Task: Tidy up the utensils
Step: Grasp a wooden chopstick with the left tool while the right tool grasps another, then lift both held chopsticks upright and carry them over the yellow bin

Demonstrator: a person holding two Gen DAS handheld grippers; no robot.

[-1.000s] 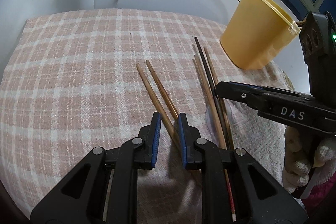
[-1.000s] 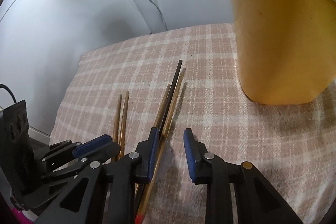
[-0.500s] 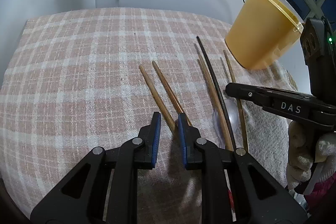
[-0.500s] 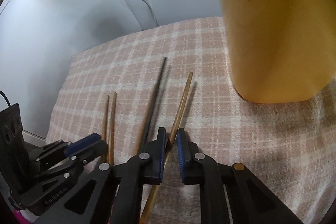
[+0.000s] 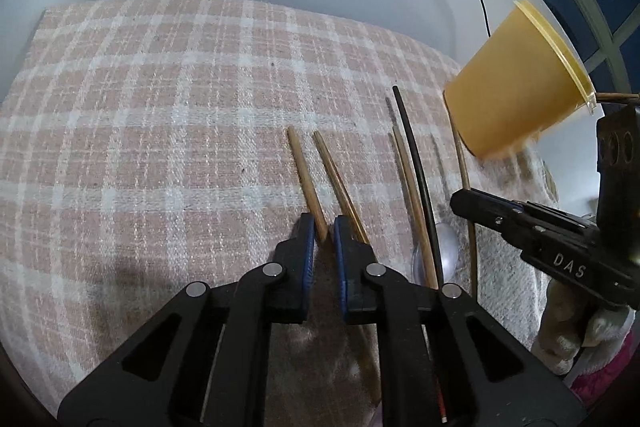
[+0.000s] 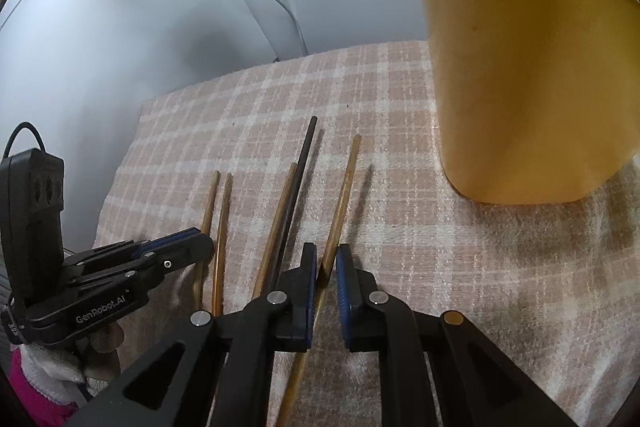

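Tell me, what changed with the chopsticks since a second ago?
The right tool closed on one light chopstick, pulling it away from the black chopstick. The left tool tightened on a brown chopstick. The yellow cup stayed standing.

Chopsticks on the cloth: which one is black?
The black chopstick, longest-looking, lying against a brown chopstick, just left of the chopstick in the right gripper. All others are brown wood.
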